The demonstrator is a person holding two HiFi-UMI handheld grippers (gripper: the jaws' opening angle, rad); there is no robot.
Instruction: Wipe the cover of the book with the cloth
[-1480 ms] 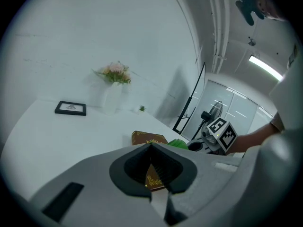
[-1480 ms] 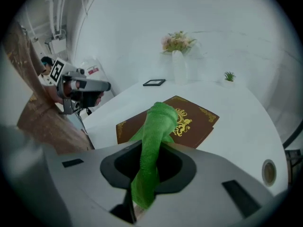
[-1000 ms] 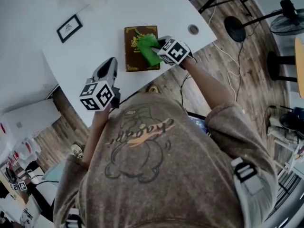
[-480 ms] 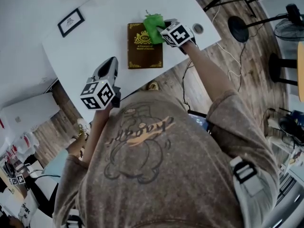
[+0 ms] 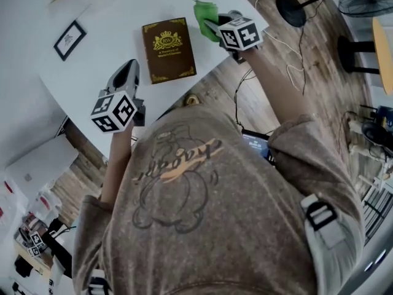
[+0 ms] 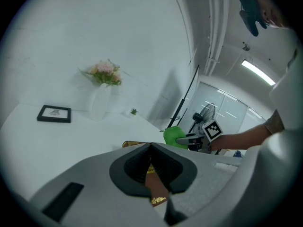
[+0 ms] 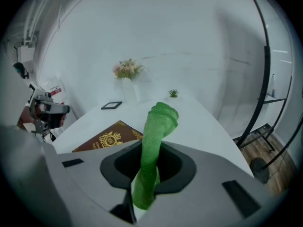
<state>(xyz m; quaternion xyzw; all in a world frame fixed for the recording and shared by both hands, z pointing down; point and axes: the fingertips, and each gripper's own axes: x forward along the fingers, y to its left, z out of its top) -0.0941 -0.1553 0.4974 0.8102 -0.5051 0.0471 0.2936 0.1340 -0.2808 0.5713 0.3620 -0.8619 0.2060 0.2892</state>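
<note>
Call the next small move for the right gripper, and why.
Probably swing the right gripper left and lower the cloth onto the book. The jaws are shut on the cloth, but it sits past the book's right edge, off the cover, which lies bare.

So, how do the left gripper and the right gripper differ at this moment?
The right gripper is shut on the green cloth, while the left gripper is shut on nothing. In the head view, the right gripper is by the far right corner of the book, and the left gripper is off its near left side, closer to the person. Neither gripper touches the book.
</note>
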